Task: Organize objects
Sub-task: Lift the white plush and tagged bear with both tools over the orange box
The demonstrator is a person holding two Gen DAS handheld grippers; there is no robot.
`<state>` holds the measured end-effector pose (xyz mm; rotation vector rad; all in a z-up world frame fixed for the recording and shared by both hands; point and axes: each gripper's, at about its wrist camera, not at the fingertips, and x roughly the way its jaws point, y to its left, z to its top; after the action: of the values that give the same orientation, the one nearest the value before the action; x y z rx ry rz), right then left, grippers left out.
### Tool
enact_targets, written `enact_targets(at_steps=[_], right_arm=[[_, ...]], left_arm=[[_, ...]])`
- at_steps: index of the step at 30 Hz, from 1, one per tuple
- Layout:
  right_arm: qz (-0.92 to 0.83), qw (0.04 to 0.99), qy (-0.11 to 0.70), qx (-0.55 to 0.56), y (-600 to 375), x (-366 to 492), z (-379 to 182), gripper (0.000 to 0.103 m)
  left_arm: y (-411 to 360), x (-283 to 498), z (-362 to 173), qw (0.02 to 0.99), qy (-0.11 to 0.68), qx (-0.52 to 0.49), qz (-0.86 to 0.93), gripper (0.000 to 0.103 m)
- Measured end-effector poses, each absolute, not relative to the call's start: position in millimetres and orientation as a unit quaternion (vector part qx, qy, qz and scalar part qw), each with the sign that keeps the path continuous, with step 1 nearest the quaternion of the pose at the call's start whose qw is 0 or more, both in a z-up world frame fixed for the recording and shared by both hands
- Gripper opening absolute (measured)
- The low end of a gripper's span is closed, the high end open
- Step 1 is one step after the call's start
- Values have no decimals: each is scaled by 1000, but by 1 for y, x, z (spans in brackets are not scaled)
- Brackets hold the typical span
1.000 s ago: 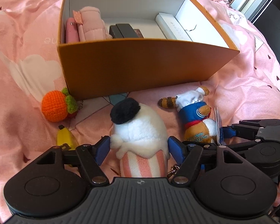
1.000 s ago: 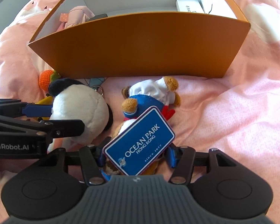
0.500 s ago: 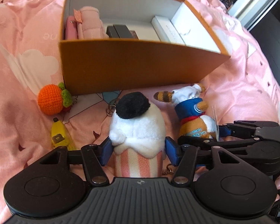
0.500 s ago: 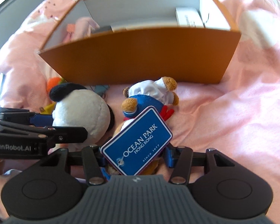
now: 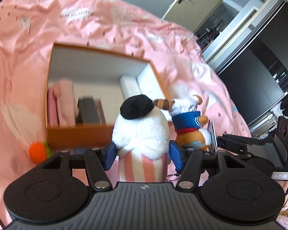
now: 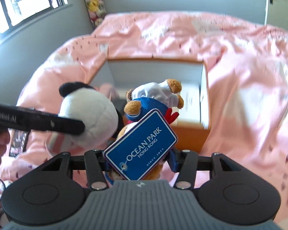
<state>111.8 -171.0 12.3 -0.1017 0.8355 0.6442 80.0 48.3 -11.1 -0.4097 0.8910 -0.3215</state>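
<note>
Both plush toys held up off the bed, side by side, near each other. Left gripper point(image 5: 142, 156) closed on the striped base of the white plush point(image 5: 141, 132), black ear pointing away from the camera; long axis runs straight out along the fingers. Right gripper point(image 6: 138, 160) closed on the lower body of the sailor plush point(image 6: 153, 103), its blue Ocean Park tag point(image 6: 141, 145) hanging across the jaws and hiding the contact itself. Key relation: the orange box point(image 5: 76, 134) lies ahead of and below both toys, open top up. In the left view the white plush sits over the box's near wall, right of the pink items point(image 5: 61, 103) and dark items point(image 5: 90, 111) stacked inside; white carton point(image 5: 130, 88) at the far right end. Free floor appears mid-box, so the left hand looks nearer the gap. Crocheted orange point(image 5: 37, 151) left out on the bedding, beside the box's near left corner. Surface: a pink bedspread point(image 6: 239, 76), rumpled, soft. Room: window to the left, door and dark wardrobe to the right. Background blurred.
</note>
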Motion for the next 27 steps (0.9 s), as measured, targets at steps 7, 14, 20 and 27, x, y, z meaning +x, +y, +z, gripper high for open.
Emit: enact_targets(at_steps=[7, 14, 20, 27], right_arm=[[330, 865, 377, -21, -168, 171, 42, 55], [349, 829, 435, -35, -145, 235, 7, 55], [348, 804, 481, -31, -136, 261, -29, 55], [349, 780, 520, -22, -135, 279, -49, 55]], left_arm=[[49, 139, 25, 882, 398, -207, -144, 66], [53, 193, -24, 848, 443, -273, -99, 66], [53, 213, -63, 823, 485, -287, -74, 66], [47, 220, -77, 819, 499, -277, -56, 66]])
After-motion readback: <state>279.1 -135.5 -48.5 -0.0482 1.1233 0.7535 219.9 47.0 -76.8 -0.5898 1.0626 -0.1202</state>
